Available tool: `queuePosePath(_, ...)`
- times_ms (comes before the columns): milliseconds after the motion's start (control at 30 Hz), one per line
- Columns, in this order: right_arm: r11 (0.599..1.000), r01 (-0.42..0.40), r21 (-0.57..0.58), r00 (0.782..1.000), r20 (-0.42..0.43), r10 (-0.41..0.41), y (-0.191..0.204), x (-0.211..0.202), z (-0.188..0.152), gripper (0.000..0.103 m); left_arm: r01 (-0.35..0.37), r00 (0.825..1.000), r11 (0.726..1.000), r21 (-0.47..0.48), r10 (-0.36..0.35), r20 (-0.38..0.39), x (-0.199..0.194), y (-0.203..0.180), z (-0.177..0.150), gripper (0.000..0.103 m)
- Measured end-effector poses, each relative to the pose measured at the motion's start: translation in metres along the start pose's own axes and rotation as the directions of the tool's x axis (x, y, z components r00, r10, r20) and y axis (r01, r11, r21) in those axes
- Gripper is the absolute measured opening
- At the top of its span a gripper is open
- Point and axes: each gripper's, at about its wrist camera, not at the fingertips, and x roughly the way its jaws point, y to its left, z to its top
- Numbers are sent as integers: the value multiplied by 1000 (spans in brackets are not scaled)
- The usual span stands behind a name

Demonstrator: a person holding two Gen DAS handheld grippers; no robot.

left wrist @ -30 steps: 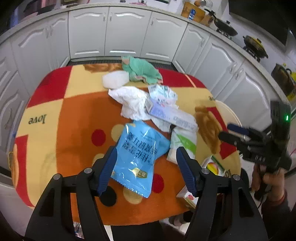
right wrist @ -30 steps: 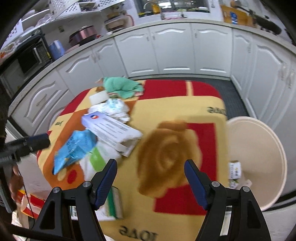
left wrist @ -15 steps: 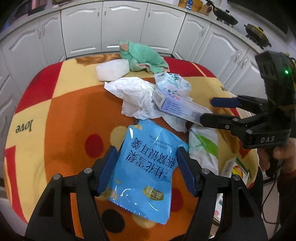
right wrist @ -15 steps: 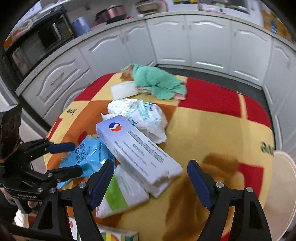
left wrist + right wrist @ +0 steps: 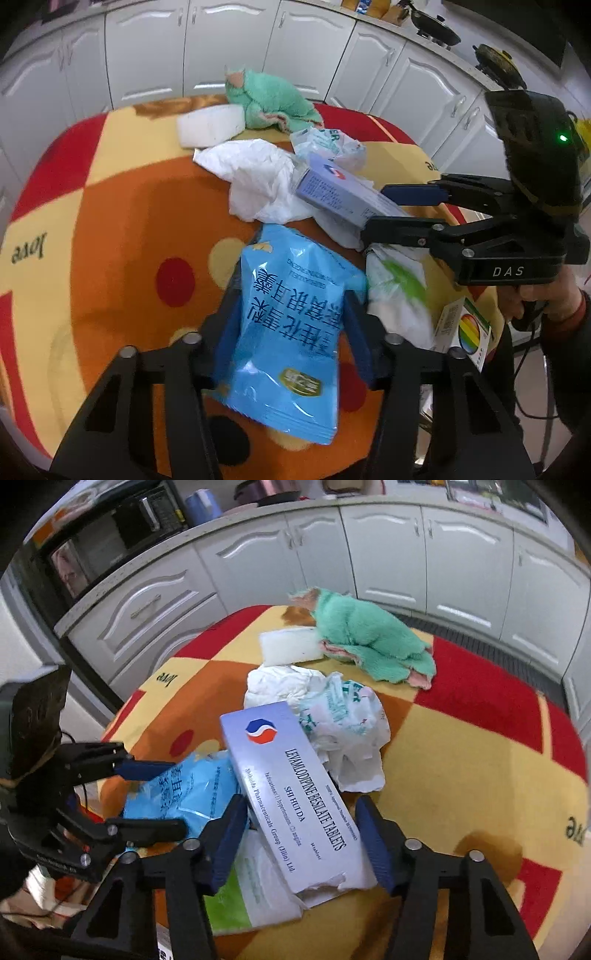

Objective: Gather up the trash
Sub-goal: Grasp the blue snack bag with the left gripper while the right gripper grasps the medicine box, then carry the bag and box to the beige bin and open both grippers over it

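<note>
Grippers (image 5: 291, 332) now straddling pouch (image 5: 291, 332), box (image 5: 295, 801).

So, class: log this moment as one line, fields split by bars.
left gripper: astride blue packet, not clamped | right gripper: astride tablet box, not clamped | cloth, sponge: untouched

Each hand-held gripper is a black frame with silver screw heads and blue finger pads (image 5: 356, 338). The right hand-held gripper (image 5: 402, 210) carries white "DAS" lettering, a green light and a black cable. The bare right hand (image 5: 550, 299) below the lettering shows a dark sleeve with a red cuff.
</note>
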Motion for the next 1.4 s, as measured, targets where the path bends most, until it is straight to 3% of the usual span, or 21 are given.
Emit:
queuePosePath(67,1000,26,-10,999,22,-26,2,-9,-3,53,-27,999,1000,-4,28,17,-7,2,0,44)
queuePosePath(267,995,100,-9,992,84,-99,1,-44,-15,52,-22,997,997,-73,28,76,-28,15,3,42)
queuePosePath(300,994,107,-9,990,90,-105,2,-48,-17,42,-20,996,997,-77,26,82,-31,14,4,42)
queuePosePath(333,993,115,-9,989,91,-114,2,-53,-19,14,-19,996,997,-78,26,89,-36,14,4,42)
queuePosePath(367,990,139,-4,986,89,-138,1,-56,-21,13,-18,995,997,-77,25,97,-39,13,4,42)
queuePosePath(467,981,194,3,981,21,-194,-4,-49,-29,13,-19,994,998,-65,25,102,-42,9,3,42)
queuePosePath(567,984,171,56,985,-3,-171,-14,-46,-38,14,-22,994,998,-61,28,103,-44,6,0,42)
queuePosePath(700,985,123,122,992,6,-125,-21,-48,-40,48,-27,994,997,-68,35,106,-44,6,0,42)
queuePosePath(833,991,63,120,998,9,-64,-15,-46,-35,51,-16,994,996,-86,25,105,-45,10,-1,42)
queuePosePath(867,991,55,121,998,-1,-55,-15,-42,-34,56,-10,994,996,-89,19,104,-45,10,-1,42)
queuePosePath(900,991,51,122,999,-21,-49,-15,-35,-33,69,-4,995,996,-90,13,103,-45,9,0,42)
queuePosePath(933,991,43,127,998,-39,-39,-17,-27,-33,74,-2,995,996,-88,11,103,-45,7,0,42)
queuePosePath(1033,988,16,151,998,-62,-7,-22,-9,-37,69,0,995,997,-79,8,104,-44,2,1,42)
queuePosePath(1100,991,23,131,1000,-15,-21,-18,-13,-39,53,0,994,997,-72,8,108,-46,-1,1,42)
queuePosePath(1133,990,14,138,1000,-11,-13,-18,-14,-39,50,-1,994,998,-71,8,110,-47,-3,2,42)
queuePosePath(1400,988,122,93,986,107,-132,-8,-62,-46,48,21,987,998,-56,-12,159,-62,-24,19,42)
